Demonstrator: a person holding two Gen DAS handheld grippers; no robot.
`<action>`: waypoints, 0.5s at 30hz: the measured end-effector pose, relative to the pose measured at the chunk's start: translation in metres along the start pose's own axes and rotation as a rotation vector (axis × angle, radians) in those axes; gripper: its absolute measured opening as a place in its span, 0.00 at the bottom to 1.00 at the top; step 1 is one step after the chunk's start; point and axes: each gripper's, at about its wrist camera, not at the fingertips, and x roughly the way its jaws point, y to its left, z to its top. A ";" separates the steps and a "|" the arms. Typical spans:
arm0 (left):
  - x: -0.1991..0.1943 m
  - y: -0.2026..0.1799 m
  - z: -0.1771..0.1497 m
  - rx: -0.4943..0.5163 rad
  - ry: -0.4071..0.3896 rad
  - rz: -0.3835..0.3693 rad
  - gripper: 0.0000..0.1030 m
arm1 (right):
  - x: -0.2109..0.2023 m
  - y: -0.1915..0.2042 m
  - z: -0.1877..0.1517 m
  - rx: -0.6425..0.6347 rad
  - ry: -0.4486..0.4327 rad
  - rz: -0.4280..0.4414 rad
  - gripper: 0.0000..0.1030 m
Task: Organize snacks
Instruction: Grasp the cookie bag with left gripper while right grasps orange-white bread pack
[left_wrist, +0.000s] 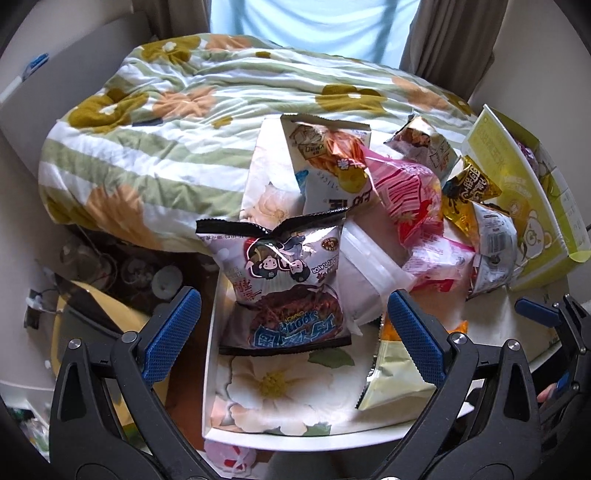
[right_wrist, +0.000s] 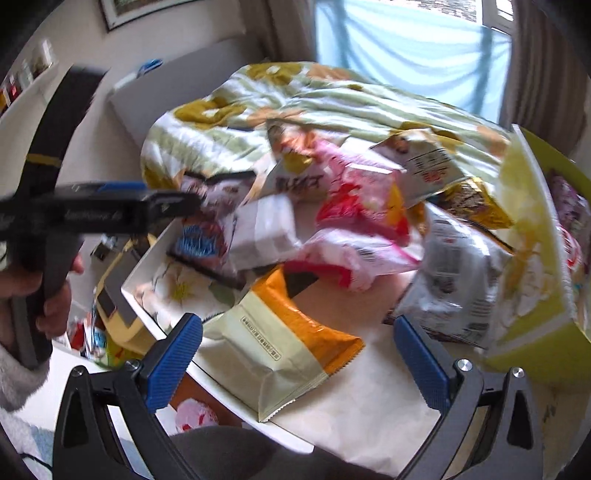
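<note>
A white floral box (left_wrist: 212, 369) holds a black-and-white snack bag with a blue label (left_wrist: 284, 280), standing just ahead of my open left gripper (left_wrist: 291, 332). An orange-and-cream packet (right_wrist: 288, 343) lies half over the box edge, between the fingers of my open right gripper (right_wrist: 299, 363) and not clamped. The same orange-and-cream packet (left_wrist: 399, 376) shows beside the left gripper's right finger. A heap of bags lies behind: pink ones (left_wrist: 410, 199), a white chip bag (left_wrist: 328, 166), a gold one (left_wrist: 469, 184), a grey one (right_wrist: 454, 273). The left gripper (right_wrist: 122, 206) appears blurred in the right wrist view.
A yellow-green carton (left_wrist: 517, 192) stands at the right with more snacks inside. A green floral quilt (left_wrist: 177, 122) is bunched behind the heap. A person's hand (right_wrist: 40, 295) grips the left tool's handle. Clutter lies on the floor at the left.
</note>
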 end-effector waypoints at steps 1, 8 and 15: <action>0.009 0.001 0.000 -0.004 0.011 0.007 0.98 | 0.009 0.003 -0.002 -0.030 0.013 0.008 1.00; 0.049 0.007 0.002 -0.054 0.057 0.048 0.98 | 0.048 0.013 -0.006 -0.217 0.084 0.087 1.00; 0.065 0.007 0.006 -0.052 0.066 0.097 0.93 | 0.072 0.008 -0.005 -0.309 0.141 0.161 1.00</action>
